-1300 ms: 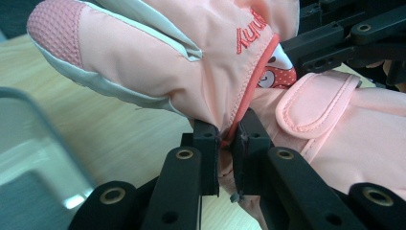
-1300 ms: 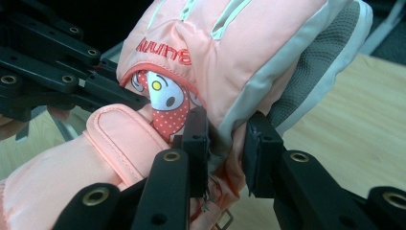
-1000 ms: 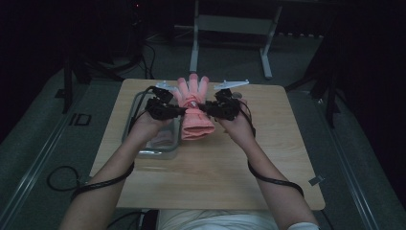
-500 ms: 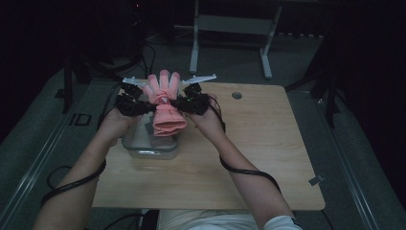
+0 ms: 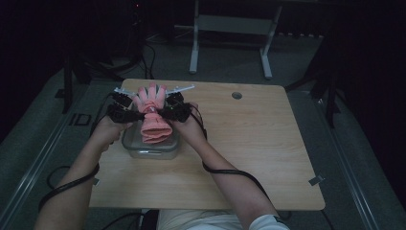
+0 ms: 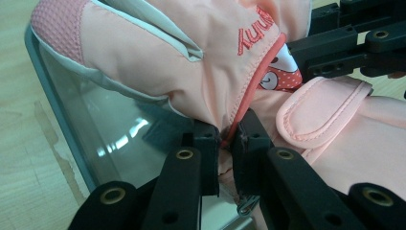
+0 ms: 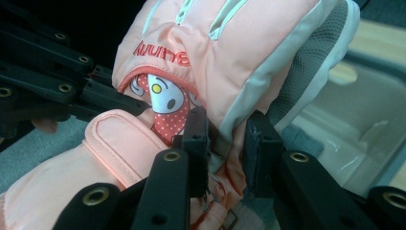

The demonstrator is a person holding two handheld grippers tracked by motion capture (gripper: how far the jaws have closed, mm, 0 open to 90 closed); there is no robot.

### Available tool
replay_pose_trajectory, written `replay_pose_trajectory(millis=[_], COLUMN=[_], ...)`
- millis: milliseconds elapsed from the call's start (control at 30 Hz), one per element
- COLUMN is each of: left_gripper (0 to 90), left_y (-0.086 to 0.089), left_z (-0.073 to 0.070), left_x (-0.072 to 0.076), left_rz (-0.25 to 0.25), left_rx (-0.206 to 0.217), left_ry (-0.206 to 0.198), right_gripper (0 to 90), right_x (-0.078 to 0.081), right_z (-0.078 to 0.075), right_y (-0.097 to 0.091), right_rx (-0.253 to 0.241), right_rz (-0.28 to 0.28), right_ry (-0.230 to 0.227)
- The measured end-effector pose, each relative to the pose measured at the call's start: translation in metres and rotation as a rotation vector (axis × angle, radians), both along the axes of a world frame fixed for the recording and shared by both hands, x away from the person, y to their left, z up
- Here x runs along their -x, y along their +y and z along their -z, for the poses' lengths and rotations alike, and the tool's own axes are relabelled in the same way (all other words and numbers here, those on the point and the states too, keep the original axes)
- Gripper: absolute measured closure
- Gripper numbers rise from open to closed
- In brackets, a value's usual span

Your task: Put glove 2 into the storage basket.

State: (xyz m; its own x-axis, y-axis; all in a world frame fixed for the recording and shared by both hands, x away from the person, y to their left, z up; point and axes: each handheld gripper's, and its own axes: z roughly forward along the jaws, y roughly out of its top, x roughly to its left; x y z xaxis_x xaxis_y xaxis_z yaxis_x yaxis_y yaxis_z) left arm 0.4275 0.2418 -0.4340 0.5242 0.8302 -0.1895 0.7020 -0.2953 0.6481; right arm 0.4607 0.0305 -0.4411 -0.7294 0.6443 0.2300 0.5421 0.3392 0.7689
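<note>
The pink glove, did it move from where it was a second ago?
Yes. The pink glove, held by both grippers, moved left across the table, away from its round hole, and now hangs over the clear container.

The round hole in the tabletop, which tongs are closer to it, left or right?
Right. The right tongs grip the pink glove on the side facing the hole; the left tongs pinch the glove's far side, over the clear container.
</note>
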Motion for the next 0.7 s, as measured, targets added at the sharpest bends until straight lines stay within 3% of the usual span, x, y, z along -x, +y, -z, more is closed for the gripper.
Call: replay_pose_trajectory(millis=[100, 300, 533, 700], left_gripper=[81.2, 81.1, 81.1, 80.9], left_y=[0.0, 0.003, 0.008, 0.009], left_z=[0.015, 0.026, 0.026, 0.032], left_x=[-0.005, -0.005, -0.008, -0.01], left_rz=[-0.003, -0.021, -0.05, -0.052], left_rx=[-0.006, -0.024, -0.057, -0.075], left_ry=[0.044, 0.093, 0.108, 0.132], right_gripper=[73.7, 73.6, 73.6, 72.9], right_x=[-0.005, -0.004, -0.007, -0.007], right_z=[0.014, 0.028, 0.03, 0.034], right_y=[0.005, 0.011, 0.022, 0.031], right_rx=[0.045, 0.076, 0.105, 0.157], right_rz=[0.002, -0.013, -0.015, -0.015], right_ry=[0.031, 0.06, 0.082, 0.083])
